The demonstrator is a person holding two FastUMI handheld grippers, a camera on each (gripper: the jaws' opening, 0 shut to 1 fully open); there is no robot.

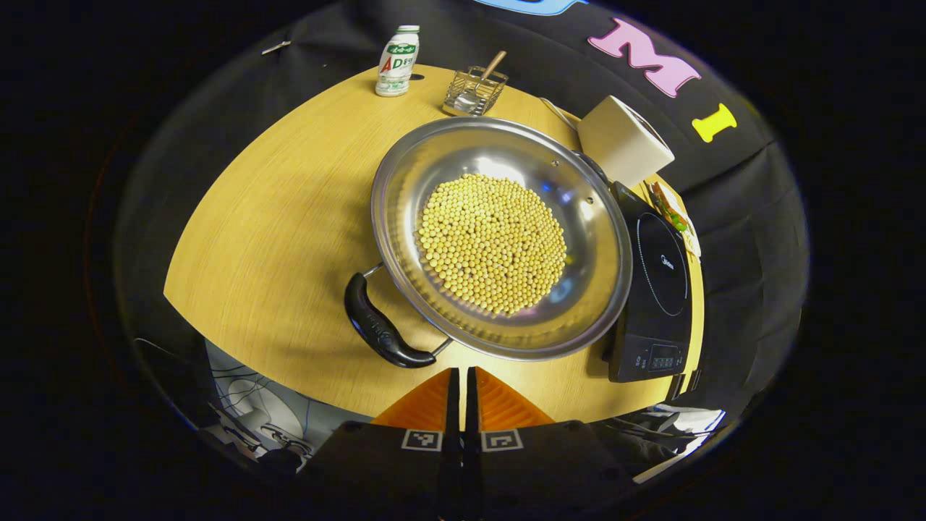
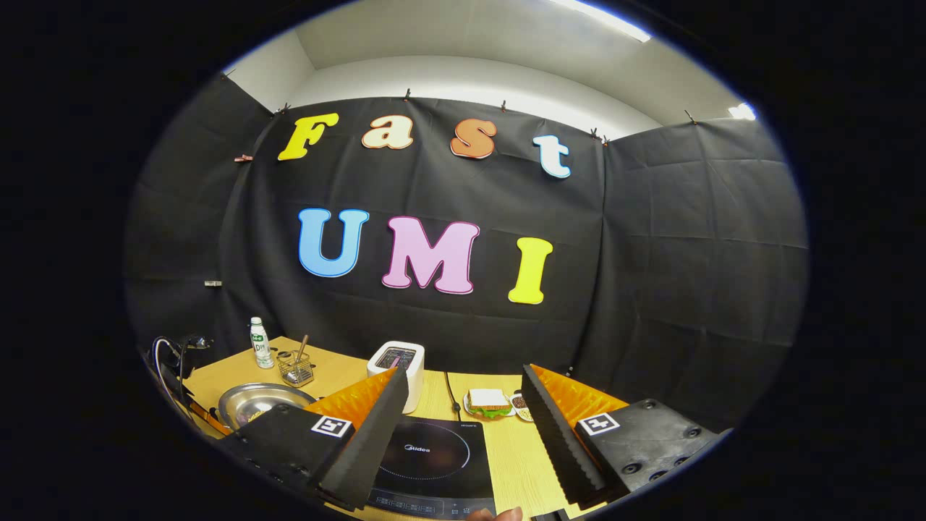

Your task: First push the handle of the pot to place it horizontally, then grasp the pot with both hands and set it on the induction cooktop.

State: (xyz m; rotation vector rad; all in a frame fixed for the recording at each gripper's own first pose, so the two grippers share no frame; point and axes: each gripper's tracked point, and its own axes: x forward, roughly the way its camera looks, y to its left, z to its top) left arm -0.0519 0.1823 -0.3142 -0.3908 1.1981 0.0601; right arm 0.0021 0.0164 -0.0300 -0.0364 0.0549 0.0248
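Left gripper [image 1: 463,383]: fingers pressed together, only a thin slit between them, nothing held. The tips hang just short of the pot [image 1: 499,235], close to its near rim, touching nothing.

Pot: a wide, shallow metal pan standing on the wooden table [image 1: 275,239], with a round layer of pale yellow beans [image 1: 492,242] on its bottom. One black handle [image 1: 376,325] projects from the rim on the side nearest the left gripper, offset to that gripper's left. The opposite rim lies just beside the induction cooktop [image 1: 662,289], which lies flat on the table; whether the rim overlaps it cannot be told.

Beyond the pot: a white bottle [image 1: 398,61], a wire basket [image 1: 474,90] with a wooden-handled utensil in it, and a white toaster [image 1: 623,141].

Right gripper [image 2: 463,427]: fingers spread wide, nothing between them. It hangs above the induction cooktop [image 2: 434,459], which shows through the gap. In the right gripper view the pot [image 2: 264,401] stands beside the cooktop, partly hidden by one finger; a sandwich [image 2: 488,401] lies beyond the cooktop.
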